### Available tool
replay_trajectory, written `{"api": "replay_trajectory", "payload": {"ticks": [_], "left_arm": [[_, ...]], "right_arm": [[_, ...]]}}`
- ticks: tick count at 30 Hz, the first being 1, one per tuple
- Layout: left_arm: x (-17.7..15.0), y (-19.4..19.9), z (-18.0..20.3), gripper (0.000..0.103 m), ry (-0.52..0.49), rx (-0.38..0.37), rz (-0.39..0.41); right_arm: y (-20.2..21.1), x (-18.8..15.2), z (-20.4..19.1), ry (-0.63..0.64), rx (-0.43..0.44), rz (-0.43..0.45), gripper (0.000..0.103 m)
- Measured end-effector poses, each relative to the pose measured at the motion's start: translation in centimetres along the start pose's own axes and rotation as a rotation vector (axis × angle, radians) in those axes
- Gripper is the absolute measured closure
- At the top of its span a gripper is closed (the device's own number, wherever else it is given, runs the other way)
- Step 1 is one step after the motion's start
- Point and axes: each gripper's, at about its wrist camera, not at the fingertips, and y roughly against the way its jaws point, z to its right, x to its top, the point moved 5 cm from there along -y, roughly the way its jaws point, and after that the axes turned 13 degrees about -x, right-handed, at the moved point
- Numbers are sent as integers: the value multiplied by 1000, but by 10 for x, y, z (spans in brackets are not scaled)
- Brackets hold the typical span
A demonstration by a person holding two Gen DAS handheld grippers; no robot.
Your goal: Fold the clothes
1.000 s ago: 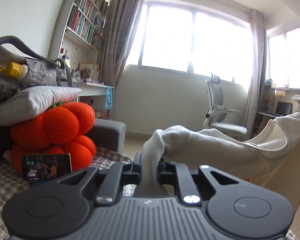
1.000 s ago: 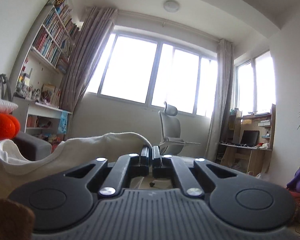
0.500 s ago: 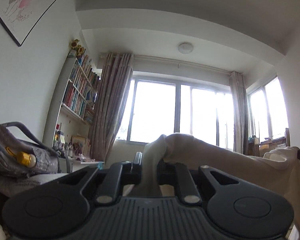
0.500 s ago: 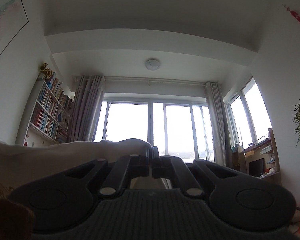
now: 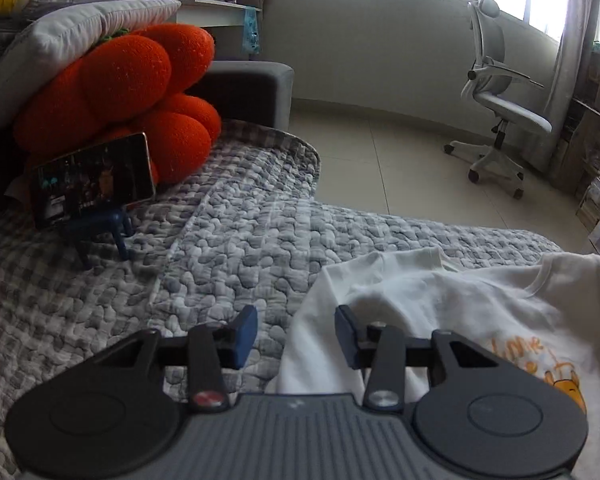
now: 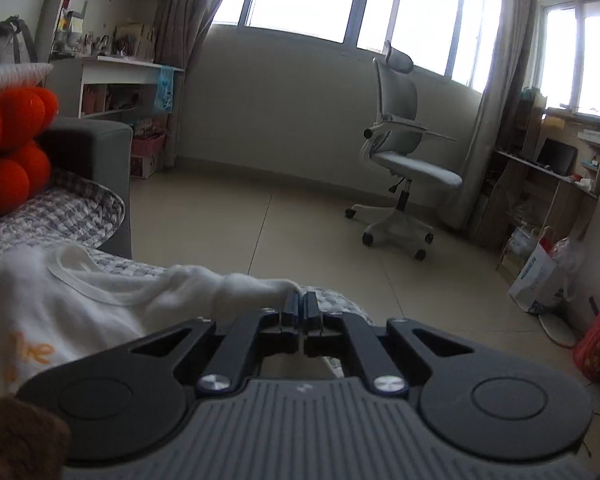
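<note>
Your left tongs (image 5: 296, 334) gape empty, right tongs (image 6: 303, 314) pinch the T-shirt (image 5: 440, 312) — probably its shoulder — laid on the quilt (image 5: 220, 240); smooth it flat.

My left gripper (image 5: 296, 336) has a ribbed grey body, two round black discs, black link arms and dark blue fingertips (image 5: 244, 334); one pivot screw is red, the other silver. My right gripper (image 6: 303, 320) is built alike, with two silver screws and black fingertips (image 6: 291, 312).
</note>
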Motion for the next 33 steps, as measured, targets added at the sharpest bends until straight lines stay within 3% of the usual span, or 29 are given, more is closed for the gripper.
{"api": "replay_trajectory", "payload": {"ticks": [3, 7, 9, 13, 23, 24, 26, 33], "left_arm": [[3, 2, 0, 49, -43, -14, -3], [-6, 4, 9, 23, -39, -39, -32], [-9, 1, 8, 16, -27, -27, -49], [-13, 0, 9, 14, 0, -50, -63], [-24, -19, 11, 8, -43, -25, -121], [-25, -21, 11, 8, -48, -22, -127], [-28, -25, 12, 8, -58, -16, -139], [-22, -23, -1, 9, 22, -27, -114]], "right_arm": [[-13, 0, -31, 64, 9, -27, 102], [-28, 11, -72, 38, 25, -58, 98], [-33, 17, -90, 33, 14, -64, 98], [-47, 24, -132, 4, -9, -76, 98], [-53, 21, -153, 5, -37, -129, 89], [-54, 19, -154, 9, -36, -140, 85], [-55, 17, -155, 6, -15, -157, 51], [-63, 10, -150, -18, 28, -171, 48]]}}
